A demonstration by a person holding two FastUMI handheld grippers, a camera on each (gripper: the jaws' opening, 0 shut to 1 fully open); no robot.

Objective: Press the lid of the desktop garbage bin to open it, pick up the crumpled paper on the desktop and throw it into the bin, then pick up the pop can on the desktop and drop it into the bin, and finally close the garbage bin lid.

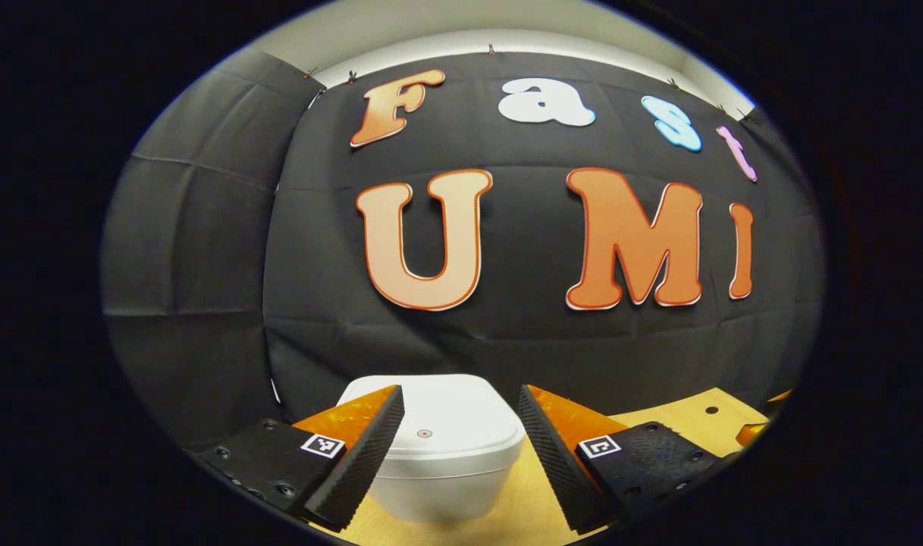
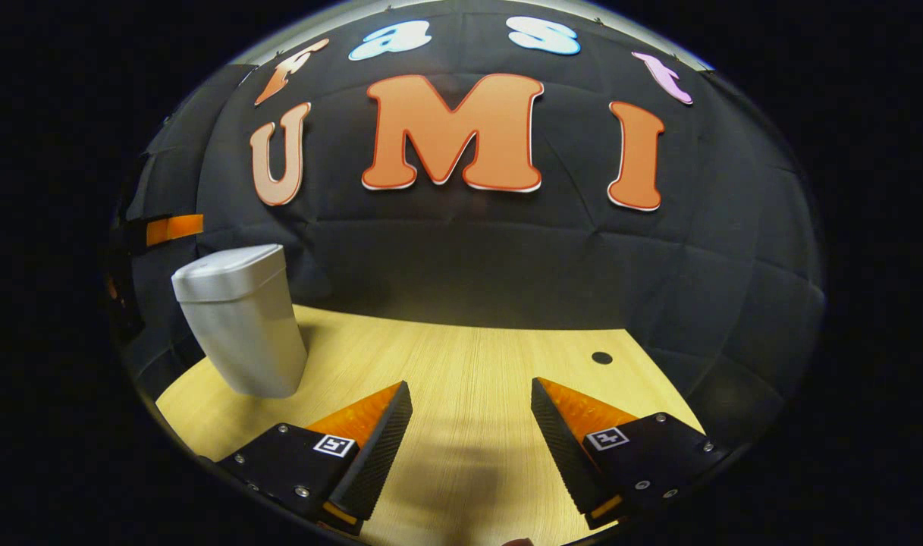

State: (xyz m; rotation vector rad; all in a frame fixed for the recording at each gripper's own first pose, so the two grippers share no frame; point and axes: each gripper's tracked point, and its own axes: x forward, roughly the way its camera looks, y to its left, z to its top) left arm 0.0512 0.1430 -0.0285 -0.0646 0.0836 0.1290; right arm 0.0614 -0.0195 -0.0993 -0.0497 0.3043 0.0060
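The white desktop bin (image 1: 438, 470) stands right in front of my left gripper (image 1: 461, 396), its lid (image 1: 446, 421) down and a small red dot on top. The left gripper is open, and its fingers (image 1: 370, 447) straddle the lid's near edge from slightly above without touching it. In the right gripper view the same bin (image 2: 241, 334) stands at the left on the wooden table (image 2: 469, 349), lid closed. My right gripper (image 2: 470, 390) hangs open over bare wood, well to the right of the bin, with nothing between its fingers.
A small dark hole (image 2: 601, 357) marks the tabletop toward the back right, also seen as a hole (image 1: 711, 410) in the left gripper view. An orange strip (image 2: 174, 227) shows at the far left above the bin. The black cloth wall runs close behind the table.
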